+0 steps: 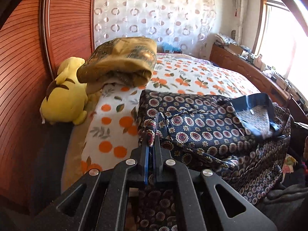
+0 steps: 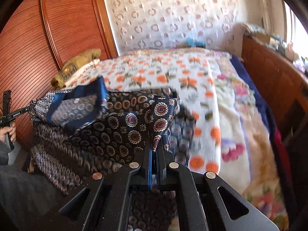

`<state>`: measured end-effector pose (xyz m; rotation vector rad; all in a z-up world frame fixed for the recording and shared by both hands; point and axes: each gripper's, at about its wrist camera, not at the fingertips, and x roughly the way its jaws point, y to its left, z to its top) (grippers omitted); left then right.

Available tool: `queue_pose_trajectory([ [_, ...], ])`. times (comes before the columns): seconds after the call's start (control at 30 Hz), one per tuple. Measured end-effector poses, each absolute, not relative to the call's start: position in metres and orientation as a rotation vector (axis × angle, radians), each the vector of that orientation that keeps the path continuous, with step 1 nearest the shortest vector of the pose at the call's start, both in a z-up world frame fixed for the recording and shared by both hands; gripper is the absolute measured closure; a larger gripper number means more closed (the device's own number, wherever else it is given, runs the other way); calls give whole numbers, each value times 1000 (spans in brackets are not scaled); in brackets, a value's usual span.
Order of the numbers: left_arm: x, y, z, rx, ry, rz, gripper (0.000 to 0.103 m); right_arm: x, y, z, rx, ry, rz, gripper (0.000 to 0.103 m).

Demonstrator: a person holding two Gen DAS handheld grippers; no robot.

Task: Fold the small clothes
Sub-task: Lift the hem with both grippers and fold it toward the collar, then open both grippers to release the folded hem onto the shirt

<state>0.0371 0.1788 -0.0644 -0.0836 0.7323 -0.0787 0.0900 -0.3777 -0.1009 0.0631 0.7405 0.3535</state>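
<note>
With both the left gripper (image 1: 151, 140) and right gripper (image 2: 155, 144) clamped on the navy medallion-print fabric garment (image 1: 202, 130), keep its held edge taut and level above the orange-patterned bedspread (image 1: 192, 77).

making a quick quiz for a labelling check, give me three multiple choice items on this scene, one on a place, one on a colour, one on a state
1. Where does the yellow plush toy lie?
A. between the bed's edge and the wooden wall
B. on the window sill
C. on top of the patterned garment

2. What colour are the fruit prints on the bed cover?
A. green
B. orange
C. purple

3. How do the left tongs stand?
A. wide open over the bed
B. shut on the patterned garment
C. shut on the plush toy

Answers:
1 A, the toy sits against the slatted wood beside the bed.
2 B, orange rounds with leaves cover the white cloth.
3 B, dark medallion cloth is pinched between the closed fingers.
</note>
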Motion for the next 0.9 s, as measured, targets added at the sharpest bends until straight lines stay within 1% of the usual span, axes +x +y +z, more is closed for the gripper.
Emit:
queue_pose_trajectory([
  [0.17, 31, 184, -72, -84, 745, -48, 99, 93, -380, -108, 45, 789, 360, 100],
  [0.27, 30, 184, -69, -77, 746, -48, 98, 96, -379, -99, 40, 791, 361, 99],
  [0.3, 29, 184, -68, -71, 747, -50, 90, 100, -374, -94, 37, 786, 361, 96],
  [0.33, 28, 183, -66, -62, 747, -51, 76, 100, -374, -89, 26, 779, 352, 91],
  [0.37, 27, 182, -64, -54, 741, -47, 67, 100, -373, -83, 13, 770, 343, 84],
  [0.4, 25, 182, -61, -52, 731, -48, 54, 95, -372, -77, 3, 756, 338, 82],
  [0.43, 23, 182, -58, -50, 721, -55, 47, 92, -371, -69, -6, 736, 338, 76],
  [0.47, 22, 182, -55, -49, 716, -59, 41, 92, -370, -62, -13, 720, 337, 65],
  [0.5, 21, 181, -51, -49, 707, -56, 27, 92, -367, -56, -22, 705, 332, 57],
  [0.53, 20, 181, -48, -52, 698, -52, 23, 92, -365, -49, -35, 687, 327, 44],
  [0.57, 18, 180, -44, -61, 683, -52, 23, 92, -362, -42, -46, 665, 327, 43],
  [0.7, 18, 175, -36, -88, 669, -81, 22, 101, -339, -26, -68, 614, 366, 42],
  [0.83, 23, 159, -38, -62, 685, -109, 22, 128, -301, -33, -77, 612, 449, 42],
  [0.9, 26, 151, -41, -58, 697, -123, 22, 150, -282, -42, -68, 651, 475, 42],
])
